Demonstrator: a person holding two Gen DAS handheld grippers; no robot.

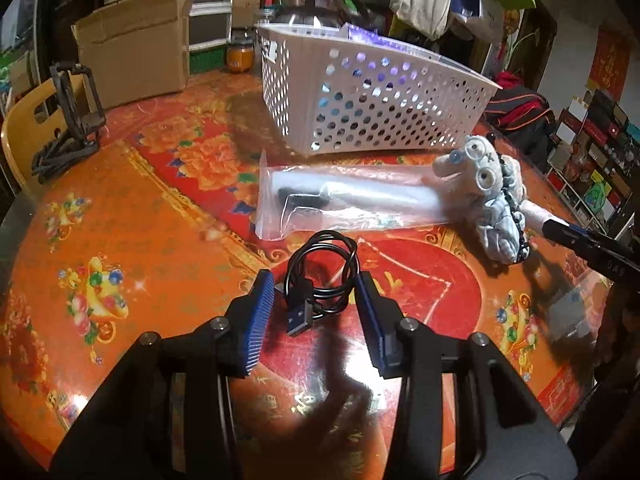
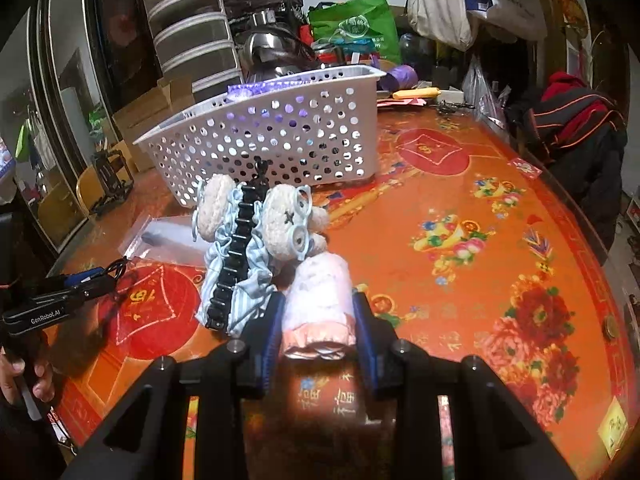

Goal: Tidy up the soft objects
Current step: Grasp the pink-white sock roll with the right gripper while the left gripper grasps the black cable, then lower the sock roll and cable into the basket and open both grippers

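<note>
In the left wrist view my left gripper is shut on a coiled black USB cable; both blue pads touch it just above the red and orange tablecloth. My right gripper is shut on a rolled pink cloth, held low over the table. Just left of the roll lies a plush toy with blue glasses and striped blue clothes, a black toothed strip across it. Behind the toy stands a white perforated basket. The left wrist view shows the toy to the right and the basket beyond.
A clear plastic bag with a grey item lies between the cable and the basket. A cardboard box, a black stand and a yellow chair sit at the left. A dark jacket hangs at the right edge. A person's hand holds the left gripper.
</note>
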